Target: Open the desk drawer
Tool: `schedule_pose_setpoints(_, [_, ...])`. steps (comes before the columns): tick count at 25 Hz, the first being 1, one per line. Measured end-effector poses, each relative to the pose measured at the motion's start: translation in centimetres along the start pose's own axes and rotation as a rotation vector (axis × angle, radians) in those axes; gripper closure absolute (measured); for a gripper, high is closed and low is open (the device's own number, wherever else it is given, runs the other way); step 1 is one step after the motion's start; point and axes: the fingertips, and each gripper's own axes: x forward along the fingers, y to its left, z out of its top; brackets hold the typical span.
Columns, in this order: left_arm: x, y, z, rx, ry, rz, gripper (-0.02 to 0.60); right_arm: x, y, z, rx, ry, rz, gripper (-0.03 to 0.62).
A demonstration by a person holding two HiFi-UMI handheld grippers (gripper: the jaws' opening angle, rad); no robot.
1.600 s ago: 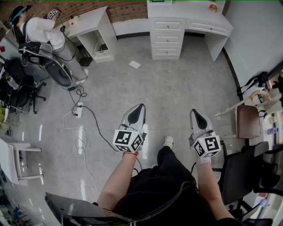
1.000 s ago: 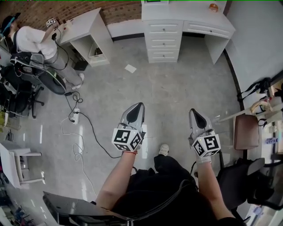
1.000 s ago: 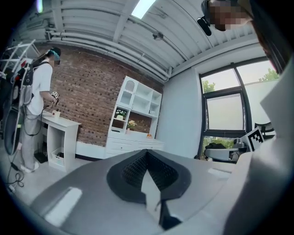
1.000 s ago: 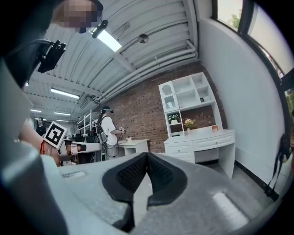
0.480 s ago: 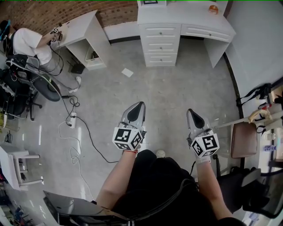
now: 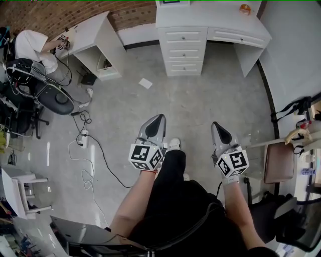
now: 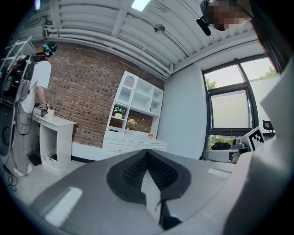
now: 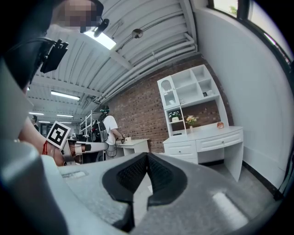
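The white desk (image 6: 210, 15) stands against the far wall, well ahead of both grippers. It has a stack of three drawers (image 6: 183, 50) with small knobs and one wide drawer (image 6: 234, 36) to the right; all look closed. My left gripper (image 6: 159, 119) and right gripper (image 6: 215, 125) are held level above the floor, side by side, each shut with nothing between the jaws. In the left gripper view the desk (image 7: 133, 146) shows beyond the closed left gripper (image 7: 147, 153). In the right gripper view the desk (image 8: 202, 144) lies past the closed right gripper (image 8: 148, 156).
A person (image 6: 35, 45) sits at a small white side desk (image 6: 93, 37) at the left, next to office chairs. Cables (image 6: 90, 145) and a scrap of paper (image 6: 145, 83) lie on the floor. A brown chair (image 6: 278, 160) stands at the right. A small orange object (image 6: 245, 8) sits on the desk top.
I have walked a little closer to the desk: the floor paper has slid down the head view. A leg now swings forward between the grippers. Both grippers stay shut.
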Motion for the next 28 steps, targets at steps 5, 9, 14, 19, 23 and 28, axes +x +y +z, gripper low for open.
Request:
schedule_pose_setpoints(5, [3.3,1.1,0.8,0.012,-0.004,-0.025,0.580,2.6,-1.6,0.6,0.004,-0.002,-0.013,0.592])
schedule_pose_setpoints(9, [6.1,2.5,1.5,0.004,-0.009,-0.030,0.580,5.0,-2.8,1.2,0.004,-0.005,-0.013,0.592])
schedule_pose_setpoints(14, [9.9,4.7,2.0,-0.005,-0.005,-0.036,0.578,9.1,-4.9,1.8,0.009,0.002,-0.021,0.592])
schedule_pose_setpoints(19, [13.3,7.6,2.7,0.001,0.014,-0.048,0.578,13.5,-6.4,2.0,0.038,0.006,-0.038,0.592])
schedule_pose_setpoints(23, [16.2,10.1,3.1,-0.001,0.026,-0.052,0.580,16.8,-7.5,2.1,0.045,0.018,-0.042,0.592])
schedule_pose_setpoints(28, [19.7,12.6,3.0,-0.004,0.039,-0.073,0.580,20.7,-9.3,1.9,0.042,0.034,-0.057,0.592])
